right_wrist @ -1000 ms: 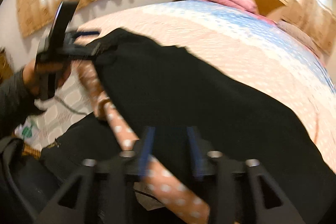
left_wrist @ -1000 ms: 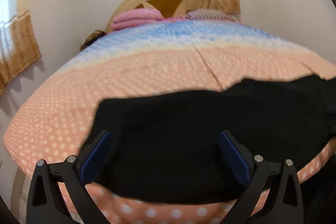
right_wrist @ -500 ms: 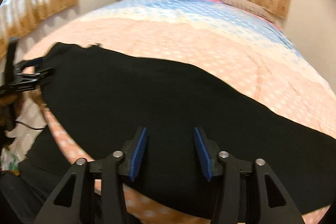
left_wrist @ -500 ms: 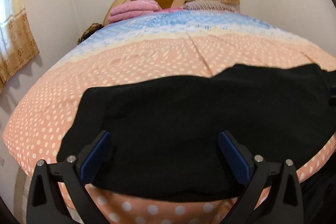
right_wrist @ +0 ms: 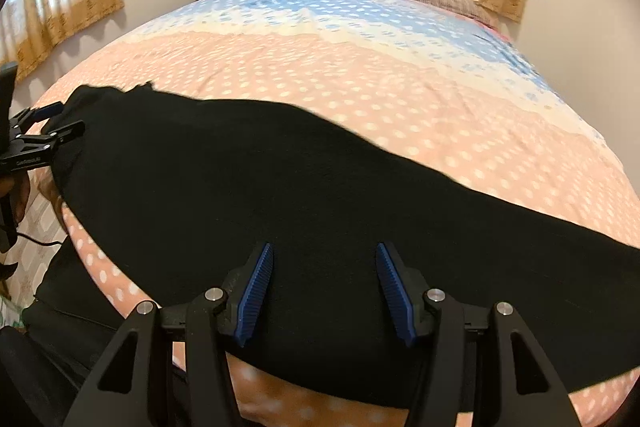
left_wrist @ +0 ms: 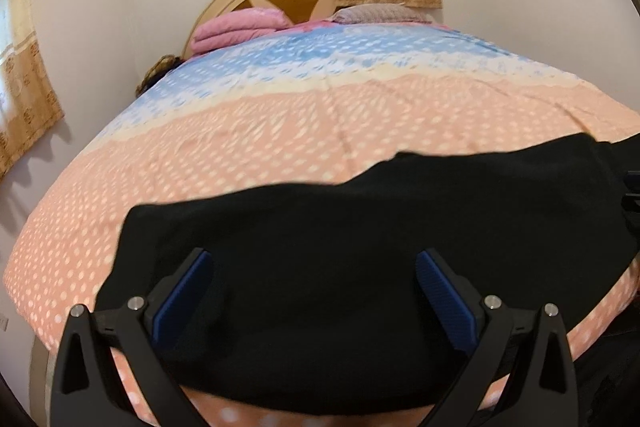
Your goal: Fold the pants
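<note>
A: The black pants lie spread flat along the near edge of the bed, more squarely than a second ago.

B: Left gripper hangs over them, jaws wide, holding nothing.

A: Right gripper: its jaws have just been opening, pads clear of the cloth below.
</note>
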{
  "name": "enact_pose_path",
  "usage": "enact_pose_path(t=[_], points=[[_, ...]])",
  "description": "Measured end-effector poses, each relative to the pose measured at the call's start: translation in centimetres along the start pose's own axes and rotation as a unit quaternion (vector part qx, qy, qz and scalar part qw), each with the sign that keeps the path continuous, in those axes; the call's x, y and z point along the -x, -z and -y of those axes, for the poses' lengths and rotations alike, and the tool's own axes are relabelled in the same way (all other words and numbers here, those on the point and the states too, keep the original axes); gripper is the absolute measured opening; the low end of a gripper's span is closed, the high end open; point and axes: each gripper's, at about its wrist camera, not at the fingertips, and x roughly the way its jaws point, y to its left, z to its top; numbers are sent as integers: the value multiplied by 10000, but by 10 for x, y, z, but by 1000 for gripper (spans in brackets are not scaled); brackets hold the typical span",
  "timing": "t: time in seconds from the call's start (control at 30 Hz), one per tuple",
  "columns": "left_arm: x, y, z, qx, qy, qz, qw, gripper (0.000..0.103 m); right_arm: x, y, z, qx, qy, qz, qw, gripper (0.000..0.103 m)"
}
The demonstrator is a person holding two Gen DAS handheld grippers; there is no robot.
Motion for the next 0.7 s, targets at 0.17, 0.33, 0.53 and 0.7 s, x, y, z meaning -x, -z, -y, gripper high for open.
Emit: enact_pose_path(t=[0.17,0.33,0.53,0.7], points=[[-4,-7,29,-99,235,6,9997,103,3,9,34,-323,303,-82,9990,57],[-19,-2,57,-344,271,-183,9989,103,4,18,53,-477,316,-60,9983,58],[-15,7,42,76,454,-146,9988,103,24,22,77,-743,303,170,9966,58],[-7,9,36,102,258,-49,9996,103,68,43,155,-1833,335,680,9801,58]])
